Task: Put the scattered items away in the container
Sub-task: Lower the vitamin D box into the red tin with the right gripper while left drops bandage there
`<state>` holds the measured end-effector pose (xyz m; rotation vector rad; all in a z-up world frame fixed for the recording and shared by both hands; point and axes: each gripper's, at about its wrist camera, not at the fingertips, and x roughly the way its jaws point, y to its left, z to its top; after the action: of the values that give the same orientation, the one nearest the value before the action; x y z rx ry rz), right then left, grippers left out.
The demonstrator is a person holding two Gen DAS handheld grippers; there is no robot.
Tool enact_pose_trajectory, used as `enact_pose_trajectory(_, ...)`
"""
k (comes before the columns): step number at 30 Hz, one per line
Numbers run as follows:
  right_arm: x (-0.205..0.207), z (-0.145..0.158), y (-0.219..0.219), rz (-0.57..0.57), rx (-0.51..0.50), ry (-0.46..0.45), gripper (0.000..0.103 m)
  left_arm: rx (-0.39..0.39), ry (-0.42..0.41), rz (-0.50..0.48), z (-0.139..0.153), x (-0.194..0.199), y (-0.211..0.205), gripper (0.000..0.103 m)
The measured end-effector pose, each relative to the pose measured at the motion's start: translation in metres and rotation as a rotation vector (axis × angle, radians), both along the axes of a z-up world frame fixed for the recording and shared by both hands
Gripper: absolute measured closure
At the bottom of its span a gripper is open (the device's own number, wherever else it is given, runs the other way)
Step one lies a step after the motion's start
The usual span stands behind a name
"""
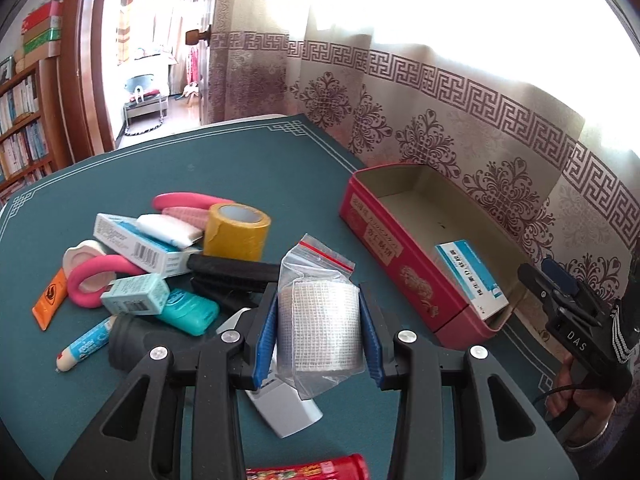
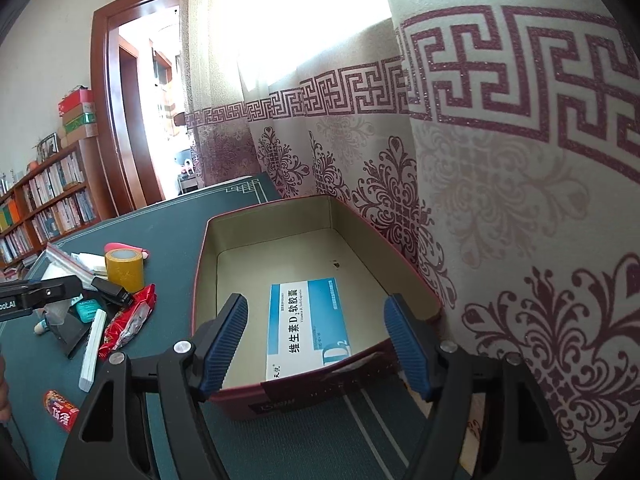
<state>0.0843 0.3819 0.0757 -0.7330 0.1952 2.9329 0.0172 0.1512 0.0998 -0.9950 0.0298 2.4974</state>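
The worktop (image 1: 248, 168) with its green cover carries everything. The red container (image 1: 404, 276) stands at its far right edge, close against the curtain (image 1: 460, 128), and holds only one blue-and-white medicine box (image 2: 304, 324) near its near end.

The step in hand seems to be the carrying of one item. The left tool (image 1: 319, 334) is clenched on a gauze roll in a clear zip bag (image 1: 320, 320), both blue pads pressing its sides, and it hangs above the worktop between the pile and the container. The next move probably calls for bringing it over the red wall, then releasing it beside the medicine box.

The right tool (image 2: 316, 344) stands released at the near end of the container, nothing between its fingers.

The pile near the left edge waits: a yellow tape roll (image 1: 236, 232), a white-and-blue carton (image 1: 140, 244), a pink ring (image 1: 94, 280), a teal case (image 1: 188, 312).

A grey-white object under the left tool is partly covered, and a red packet (image 1: 320, 470) is cut off at the lower border. The small labels are hard to read.
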Motion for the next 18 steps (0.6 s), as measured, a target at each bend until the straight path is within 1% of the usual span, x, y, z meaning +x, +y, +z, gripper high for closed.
enact_pose_trajectory(7, 0.008, -0.002, 0.005, 0.002, -0.004, 0.008, 0.027, 0.004, -0.002, -0.117, 0.005, -0.016, 0.071, 0.063)
enact_pose_trajectory(10, 0.009, -0.004, 0.007, 0.002, -0.004, 0.009, 0.027, 0.013, -0.03, -0.149, 0.002, -0.028, 0.093, 0.063)
enact_pose_trajectory(15, 0.011, -0.008, 0.013, 0.0, -0.023, 0.006, 0.025, 0.021, -0.082, -0.172, -0.006, -0.039, 0.117, 0.062)
enact_pose_trajectory(17, 0.013, -0.01, 0.015, -0.004, -0.028, 0.005, 0.025, 0.018, -0.105, -0.187, -0.01, -0.041, 0.124, 0.059)
enact_pose_trajectory(18, 0.013, -0.01, 0.016, -0.006, -0.031, 0.004, 0.025, 0.012, -0.111, -0.194, -0.012, -0.041, 0.127, 0.053)
